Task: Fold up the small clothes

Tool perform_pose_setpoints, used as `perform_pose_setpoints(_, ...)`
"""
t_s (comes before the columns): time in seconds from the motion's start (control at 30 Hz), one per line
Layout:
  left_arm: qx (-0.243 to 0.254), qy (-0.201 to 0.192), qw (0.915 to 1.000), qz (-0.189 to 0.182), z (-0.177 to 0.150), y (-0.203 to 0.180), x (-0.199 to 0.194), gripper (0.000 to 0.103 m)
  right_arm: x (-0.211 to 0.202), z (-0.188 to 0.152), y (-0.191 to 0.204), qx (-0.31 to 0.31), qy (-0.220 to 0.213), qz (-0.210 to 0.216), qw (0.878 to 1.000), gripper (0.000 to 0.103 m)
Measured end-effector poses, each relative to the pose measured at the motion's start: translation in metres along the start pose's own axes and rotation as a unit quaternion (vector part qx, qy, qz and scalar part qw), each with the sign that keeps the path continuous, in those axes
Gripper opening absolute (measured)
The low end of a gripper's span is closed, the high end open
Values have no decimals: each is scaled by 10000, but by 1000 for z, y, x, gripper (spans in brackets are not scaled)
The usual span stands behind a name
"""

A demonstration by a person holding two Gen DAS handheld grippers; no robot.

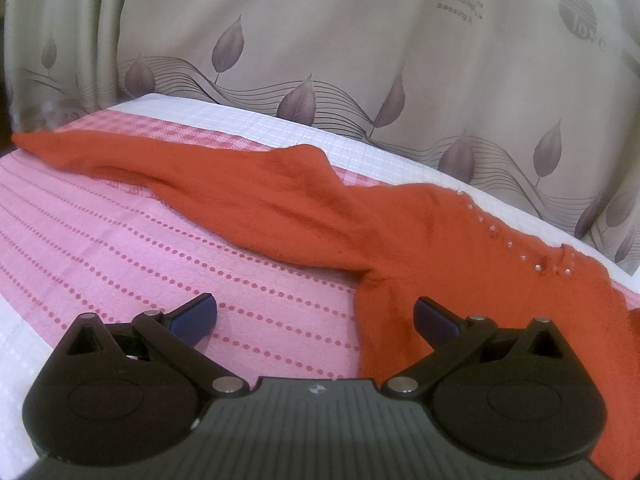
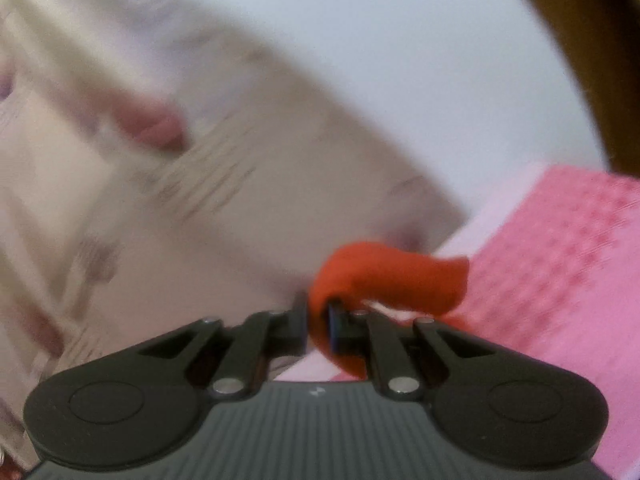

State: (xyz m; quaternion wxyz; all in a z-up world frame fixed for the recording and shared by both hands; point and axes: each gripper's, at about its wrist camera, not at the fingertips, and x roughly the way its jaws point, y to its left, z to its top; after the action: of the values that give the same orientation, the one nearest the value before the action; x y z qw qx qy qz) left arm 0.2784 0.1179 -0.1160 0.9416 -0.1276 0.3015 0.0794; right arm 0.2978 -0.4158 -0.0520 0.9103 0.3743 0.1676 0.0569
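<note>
An orange knitted sweater (image 1: pixel 304 204) lies on the pink dotted bedspread (image 1: pixel 120 248) in the left wrist view. One long sleeve stretches to the far left, and a row of small beads runs along its right shoulder. My left gripper (image 1: pixel 316 316) hovers open just over the sweater's lower edge, its right blue pad above the cloth, nothing between the fingers. In the blurred right wrist view my right gripper (image 2: pixel 318 324) is shut on a fold of the orange sweater (image 2: pixel 384 276), which curls up and to the right above the pink bedspread (image 2: pixel 560 272).
A beige curtain (image 1: pixel 360 52) with leaf prints and lettering hangs right behind the bed. White quilted edging (image 1: pixel 240 120) runs along the far side of the bedspread. In the right wrist view a pale wall (image 2: pixel 400 60) and a brown wooden edge (image 2: pixel 580 40) show.
</note>
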Motion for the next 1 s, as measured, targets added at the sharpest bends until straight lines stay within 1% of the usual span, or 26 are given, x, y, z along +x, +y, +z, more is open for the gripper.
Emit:
perform_pose_setpoints(0.07,-1,1,10000,-3,0,0,0,103,16,-23,26,-123,152,187,9996,10)
perform_pose_setpoints(0.17,0,2,10000,-3,0,0,0,103,42,-70,65,-583,424,323,9969,10)
perform_pose_setpoints(0.3,0,3,10000,-2,0,0,0,103,73,-141,101,-1232,928,392,9873,10)
perform_pose_setpoints(0.37,2,4,10000,-2,0,1,1,103,84,-175,113,-1493,1226,446,9802,10)
perform_pose_setpoints(0.43,4,6,10000,-2,0,1,1,103,90,-207,126,-1948,1479,471,9685,10)
perform_pose_setpoints(0.47,3,5,10000,-1,0,1,1,103,93,-222,134,-2316,1582,453,9588,11)
perform_pose_setpoints(0.5,2,4,10000,-1,0,1,1,103,91,-232,144,-2745,1587,435,9474,13)
perform_pose_setpoints(0.57,-2,6,10000,-2,0,1,1,103,83,-247,164,-3491,1463,570,9238,15)
perform_pose_setpoints(0.6,-3,7,10000,-3,1,0,1,103,82,-255,174,-3866,1489,666,9077,25)
perform_pose_setpoints(0.63,-9,6,10000,-8,1,1,1,103,81,-260,179,-4071,1510,715,8980,31)
perform_pose_setpoints(0.67,-29,5,10000,-17,1,2,1,103,80,-265,183,-4205,1524,789,8909,41)
perform_pose_setpoints(0.7,-59,1,10000,-23,1,3,2,103,77,-269,185,-4277,1523,953,8859,46)
perform_pose_setpoints(0.8,-290,-70,9996,26,3,9,2,103,67,-274,194,-4318,1512,1600,8747,49)
perform_pose_setpoints(0.83,-358,-92,9993,-2,3,12,1,103,68,-272,195,-4356,1522,1774,8693,60)
perform_pose_setpoints(0.87,-408,-114,9991,-28,3,13,1,103,65,-271,195,-4366,1538,1863,8666,72)
perform_pose_setpoints(0.93,-367,-102,9993,-7,4,12,1,103,56,-268,191,-4308,1543,1907,8685,74)
perform_pose_setpoints(0.97,-330,-90,9994,16,4,11,2,103,51,-264,188,-4226,1531,1881,8733,74)
perform_pose_setpoints(1.0,-313,-87,9995,24,4,10,2,103,45,-257,182,-4076,1469,1821,8827,74)
